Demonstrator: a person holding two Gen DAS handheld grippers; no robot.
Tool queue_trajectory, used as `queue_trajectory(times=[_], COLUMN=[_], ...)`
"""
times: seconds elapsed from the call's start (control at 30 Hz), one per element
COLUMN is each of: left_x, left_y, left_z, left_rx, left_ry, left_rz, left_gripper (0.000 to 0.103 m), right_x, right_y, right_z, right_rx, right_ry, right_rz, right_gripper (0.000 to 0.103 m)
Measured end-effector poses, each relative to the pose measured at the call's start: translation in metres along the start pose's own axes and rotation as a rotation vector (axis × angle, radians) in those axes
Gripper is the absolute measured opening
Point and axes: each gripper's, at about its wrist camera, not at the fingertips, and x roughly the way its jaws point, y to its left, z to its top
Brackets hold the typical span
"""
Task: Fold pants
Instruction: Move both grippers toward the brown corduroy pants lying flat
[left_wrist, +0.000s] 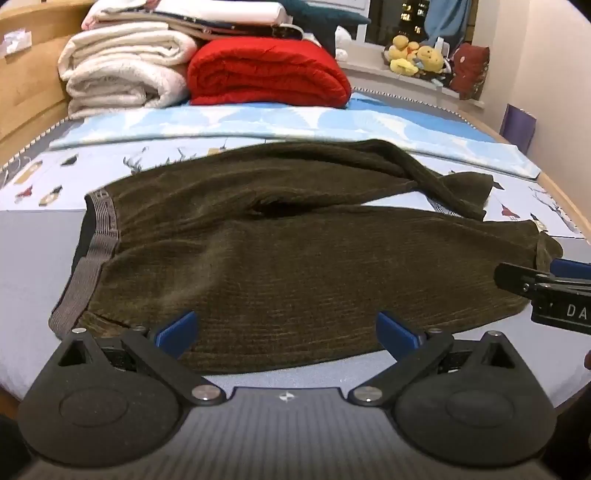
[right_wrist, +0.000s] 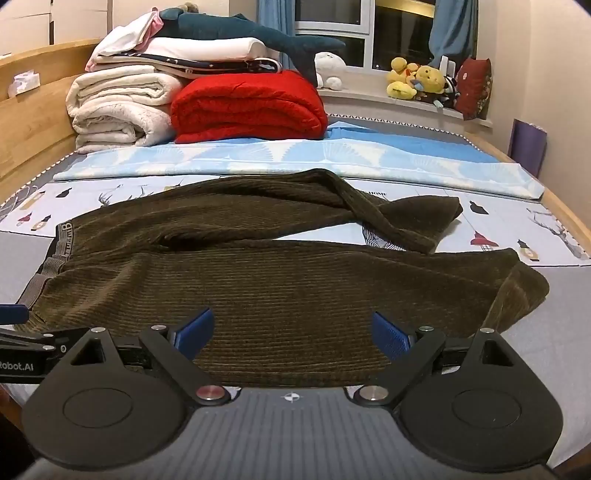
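Observation:
Dark olive corduroy pants (left_wrist: 288, 266) lie across the bed, grey waistband (left_wrist: 88, 273) to the left, legs running right. The far leg is rumpled and doubled over near its cuff (left_wrist: 461, 192). My left gripper (left_wrist: 286, 328) hovers open above the near edge of the pants, blue pads wide apart, nothing between them. In the right wrist view the same pants (right_wrist: 280, 291) fill the middle, and my right gripper (right_wrist: 293, 332) is open over the near leg's edge. Each gripper shows at the edge of the other's view: the right gripper (left_wrist: 546, 291) and the left gripper (right_wrist: 22, 332).
Folded white blankets (left_wrist: 125, 70) and a red quilt (left_wrist: 266, 74) are stacked at the head of the bed (left_wrist: 33, 258). A light blue sheet (left_wrist: 295, 125) lies behind the pants. Plush toys (left_wrist: 417, 55) sit on the windowsill. A wooden bed frame (left_wrist: 26, 85) runs along the left.

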Motion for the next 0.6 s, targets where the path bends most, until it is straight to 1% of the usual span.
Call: queue_trajectory(times=[0.1,0.2,0.3,0.37,0.47,0.53,0.6], left_x=[-0.003,-0.005,-0.006,-0.006,-0.005,-0.005,-0.004], left_y=[-0.002,-0.002,-0.003,-0.004,-0.004,-0.004,-0.004], left_z=[-0.001,-0.001,0.0,-0.001,-0.001,-0.001,-0.001], left_rx=[0.01,0.018,0.029,0.032,0.035,0.039,0.041], left_ry=[-0.023,-0.038,-0.048,-0.045,-0.043,-0.045,-0.041], left_rz=[0.005,0.002,0.002,-0.003,-0.004,-0.001,0.0], left_gripper=[0.103,0.102,0.099,0.097,0.094,0.085,0.078], right_x=[-0.001,-0.002,0.001,0.001,-0.001,-0.002,-0.001], right_y=[-0.003,-0.003,0.003,0.003,0.005,0.007,0.008], right_z=[0.003,0.006,0.001,0.003,0.003,0.003,0.003], right_rx=[0.004,-0.006,-0.004,-0.002,-0.016,-0.027,-0.046], right_ry=[0.005,-0.001,-0.003,0.008,-0.006,-0.016,-0.018], right_rz=[0.013,0.015,0.024,0.036,0.039,0.041,0.031], right_gripper=[0.092,0.089,0.088,0.084,0.079,0.078,0.077])
